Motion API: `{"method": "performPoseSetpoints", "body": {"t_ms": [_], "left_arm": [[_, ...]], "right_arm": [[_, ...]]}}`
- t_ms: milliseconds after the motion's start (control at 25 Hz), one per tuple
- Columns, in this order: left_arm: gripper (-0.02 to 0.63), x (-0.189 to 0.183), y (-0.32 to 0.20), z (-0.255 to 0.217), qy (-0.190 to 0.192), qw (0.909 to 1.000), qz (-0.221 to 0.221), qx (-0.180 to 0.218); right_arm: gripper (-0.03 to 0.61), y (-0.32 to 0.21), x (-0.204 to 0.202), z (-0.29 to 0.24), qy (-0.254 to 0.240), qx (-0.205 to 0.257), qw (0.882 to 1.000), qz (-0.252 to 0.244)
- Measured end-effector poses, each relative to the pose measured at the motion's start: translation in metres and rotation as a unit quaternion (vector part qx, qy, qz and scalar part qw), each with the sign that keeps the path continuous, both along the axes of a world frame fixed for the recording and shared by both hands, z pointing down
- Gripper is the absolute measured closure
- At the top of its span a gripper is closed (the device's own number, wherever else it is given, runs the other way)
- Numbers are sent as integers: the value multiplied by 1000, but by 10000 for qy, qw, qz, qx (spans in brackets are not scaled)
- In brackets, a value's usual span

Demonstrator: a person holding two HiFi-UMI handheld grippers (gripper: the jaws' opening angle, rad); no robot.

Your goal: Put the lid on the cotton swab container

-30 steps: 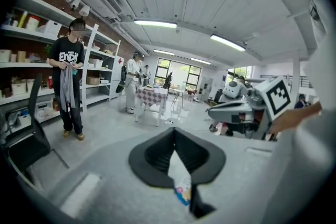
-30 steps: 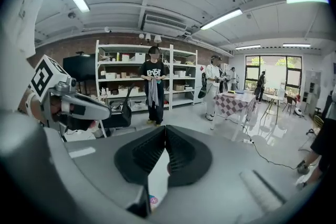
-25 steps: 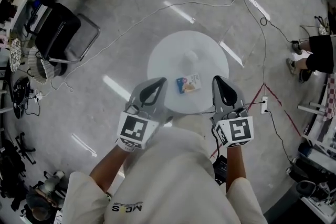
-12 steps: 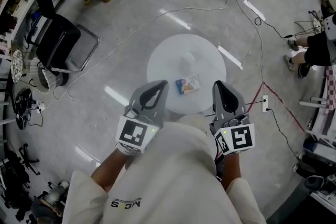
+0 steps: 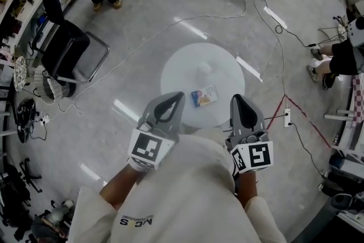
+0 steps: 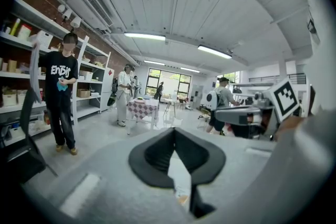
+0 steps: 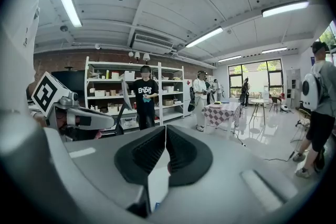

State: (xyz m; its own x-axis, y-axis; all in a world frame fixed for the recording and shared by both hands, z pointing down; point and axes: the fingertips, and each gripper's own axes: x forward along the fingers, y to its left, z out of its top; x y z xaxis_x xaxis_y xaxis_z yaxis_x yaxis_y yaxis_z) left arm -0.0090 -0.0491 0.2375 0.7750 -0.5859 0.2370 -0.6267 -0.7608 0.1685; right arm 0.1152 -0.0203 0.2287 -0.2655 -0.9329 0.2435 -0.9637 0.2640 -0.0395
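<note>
I hold my left gripper (image 5: 178, 96) and right gripper (image 5: 235, 99), jaws closed and empty, above a round white table (image 5: 182, 65). Between them lies a small printed pack, possibly the cotton swab container (image 5: 204, 97).

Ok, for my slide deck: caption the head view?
Left gripper and right gripper, both shut and empty, held before a round white table bearing a printed packet.

A round white table (image 5: 176, 74) is shown mid-frame; a small white container (image 5: 203, 69) and a colourful flat pack (image 5: 204, 96) are set on it.
</note>
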Motion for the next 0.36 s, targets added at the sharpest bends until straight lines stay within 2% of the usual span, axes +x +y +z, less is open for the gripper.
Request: {"method": "performPoseSetpoints", "body": {"t_ms": [360], "left_arm": [[614,0,11,-7,66,10000,-4,10]], "right_arm": [[578,10,-6,-2,-102,58,9999,-18]]}}
